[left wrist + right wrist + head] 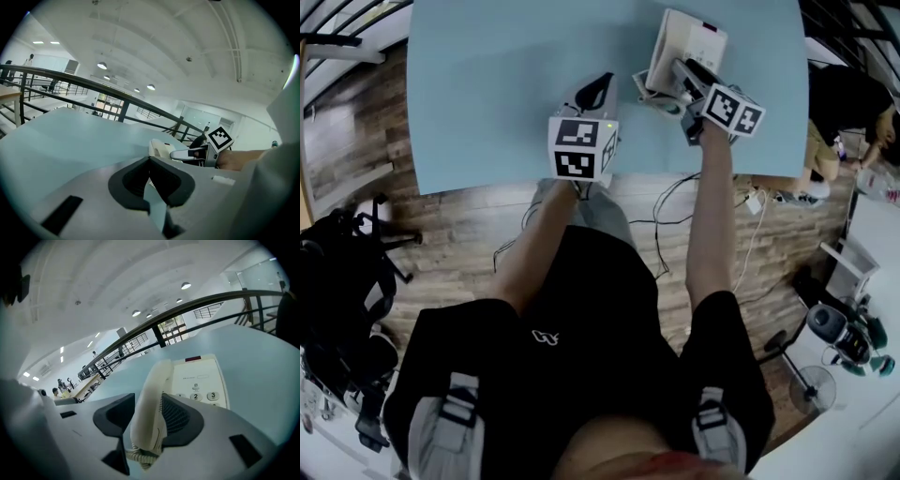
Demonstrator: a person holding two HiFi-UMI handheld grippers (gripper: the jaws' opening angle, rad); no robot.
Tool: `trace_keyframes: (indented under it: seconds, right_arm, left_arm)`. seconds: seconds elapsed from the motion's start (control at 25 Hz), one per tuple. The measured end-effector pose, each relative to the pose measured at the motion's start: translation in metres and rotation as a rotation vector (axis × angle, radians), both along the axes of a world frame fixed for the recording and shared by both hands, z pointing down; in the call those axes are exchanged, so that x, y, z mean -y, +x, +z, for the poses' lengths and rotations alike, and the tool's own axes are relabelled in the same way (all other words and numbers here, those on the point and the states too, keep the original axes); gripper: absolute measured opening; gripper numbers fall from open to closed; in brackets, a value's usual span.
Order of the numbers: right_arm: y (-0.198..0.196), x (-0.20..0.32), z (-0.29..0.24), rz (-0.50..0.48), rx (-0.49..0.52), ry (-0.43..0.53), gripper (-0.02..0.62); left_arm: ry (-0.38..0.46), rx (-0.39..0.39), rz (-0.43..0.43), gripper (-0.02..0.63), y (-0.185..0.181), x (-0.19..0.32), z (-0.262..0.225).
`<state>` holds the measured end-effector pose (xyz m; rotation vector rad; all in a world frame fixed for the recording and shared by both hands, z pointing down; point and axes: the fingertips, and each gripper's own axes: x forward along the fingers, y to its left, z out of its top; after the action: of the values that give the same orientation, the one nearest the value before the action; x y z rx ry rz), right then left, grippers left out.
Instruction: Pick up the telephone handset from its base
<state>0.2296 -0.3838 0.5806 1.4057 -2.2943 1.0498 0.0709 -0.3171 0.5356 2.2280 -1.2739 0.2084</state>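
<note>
A cream telephone base [692, 37] with number keys [202, 394] stands at the far right of the light blue table [487, 94]. Its handset [151, 399] lies in the cradle along the base's left side, coiled cord at the near end. My right gripper [147, 414] is open and straddles the handset, one black pad on each side, with a gap on the left. In the head view the right gripper [677, 82] reaches over the phone. My left gripper [594, 92] hovers over the table's middle, shut and empty, and it [151, 177] sees the phone [161, 149] to its right.
Cables [675, 202] trail over the wooden floor beside the table's near edge. A black bag [337, 281] sits on the floor at the left. Another person [848, 103] crouches at the right, and a fan [811, 384] stands low right.
</note>
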Motion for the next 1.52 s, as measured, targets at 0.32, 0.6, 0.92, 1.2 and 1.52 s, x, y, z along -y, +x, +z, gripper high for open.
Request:
trace_keyframes:
  seconds: [0.32,0.6,0.92,1.2,1.52]
  right_arm:
    - [-0.013,0.019,0.021,-0.035,0.075,-0.067,0.183]
    - [-0.017,0.018,0.022,0.041,0.194,-0.124,0.136]
    - [-0.025,0.007,-0.008,0.102,0.226,-0.044,0.091]
    - [-0.004,-0.015,-0.084,0.211,0.247,0.206,0.091]
    - [0.03,-0.062,-0.184,0.242,0.112,0.456,0.089]
  left_arm:
    - [-0.008,0.004,-0.01,-0.002,-0.007,0.007,0.003]
    - [0.004,-0.004,-0.013,-0.002,-0.011,0.015,-0.002]
    - [0.038,-0.015,0.014,-0.002,-0.001,0.018,-0.02]
    - [0.091,-0.033,0.055,-0.002,0.02,0.03,-0.043]
    - [0.226,-0.037,0.154,-0.002,0.07,0.02,-0.11]
